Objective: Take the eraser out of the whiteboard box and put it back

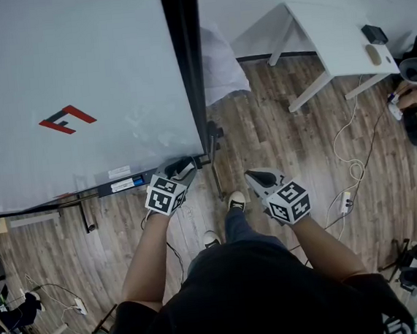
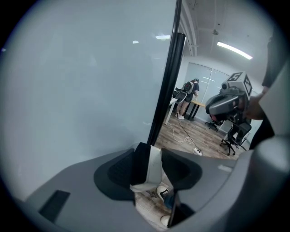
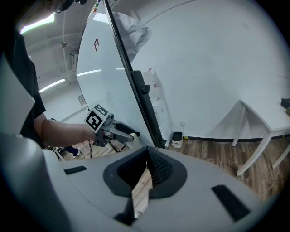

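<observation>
You are holding the right tool (image 1: 258, 178) in front of your body, its jaws drawn together on nothing. You are holding the left tool (image 1: 186, 164) at the lower right corner of the whiteboard (image 1: 75, 73), its jaws set wide and pressing on the eraser (image 2: 153, 165) between them. You are probably taking the eraser out. The next move calls for lifting it clear, then setting it squarely back in the box, which I cannot make out.
</observation>
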Tool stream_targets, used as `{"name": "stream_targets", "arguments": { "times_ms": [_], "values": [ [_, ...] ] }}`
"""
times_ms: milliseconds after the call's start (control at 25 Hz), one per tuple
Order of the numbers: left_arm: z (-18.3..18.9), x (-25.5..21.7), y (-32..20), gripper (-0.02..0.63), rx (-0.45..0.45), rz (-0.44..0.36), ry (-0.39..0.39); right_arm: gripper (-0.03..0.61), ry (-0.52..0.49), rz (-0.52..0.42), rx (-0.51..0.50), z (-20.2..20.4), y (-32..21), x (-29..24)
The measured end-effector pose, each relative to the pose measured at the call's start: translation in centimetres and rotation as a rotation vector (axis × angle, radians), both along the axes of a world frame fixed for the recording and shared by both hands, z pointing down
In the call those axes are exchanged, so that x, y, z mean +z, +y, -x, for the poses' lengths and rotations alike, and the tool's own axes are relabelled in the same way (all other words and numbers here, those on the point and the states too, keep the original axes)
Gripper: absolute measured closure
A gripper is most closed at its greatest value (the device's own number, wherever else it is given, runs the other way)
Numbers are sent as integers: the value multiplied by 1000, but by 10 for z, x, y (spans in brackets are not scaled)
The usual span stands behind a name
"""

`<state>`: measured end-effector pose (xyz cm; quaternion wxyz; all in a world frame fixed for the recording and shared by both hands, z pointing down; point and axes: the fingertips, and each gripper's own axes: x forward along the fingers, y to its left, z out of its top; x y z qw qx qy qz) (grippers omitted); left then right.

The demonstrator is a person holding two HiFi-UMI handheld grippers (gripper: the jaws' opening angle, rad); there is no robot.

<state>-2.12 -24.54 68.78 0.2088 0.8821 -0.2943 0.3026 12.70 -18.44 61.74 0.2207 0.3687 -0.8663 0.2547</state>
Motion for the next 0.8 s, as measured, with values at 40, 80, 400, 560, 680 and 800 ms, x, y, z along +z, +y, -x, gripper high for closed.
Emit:
{"name": "stream_targets", "arguments": {
  "times_ms": [40, 80, 400, 560, 680, 800],
  "values": [
    [0, 0, 0, 417, 1, 1, 1, 581, 0, 1, 0, 0, 0, 0],
    [0, 1, 0, 420, 1, 0, 2, 581, 1, 2, 0, -1, 1, 1],
    [-2, 0, -1, 447, -2, -27, -1, 581, 3, 6, -2, -2, 3, 2],
    [-3, -1, 0, 455, -3, -20, 2, 581, 0, 6, -7, -1, 3, 1],
    [-3, -2, -1, 459, -7, -17, 3, 581, -2, 5, -10, 0, 3, 0],
    [-2, -2, -1, 460, -13, -17, 5, 581, -3, 2, -11, 1, 4, 0]
  ]
}}
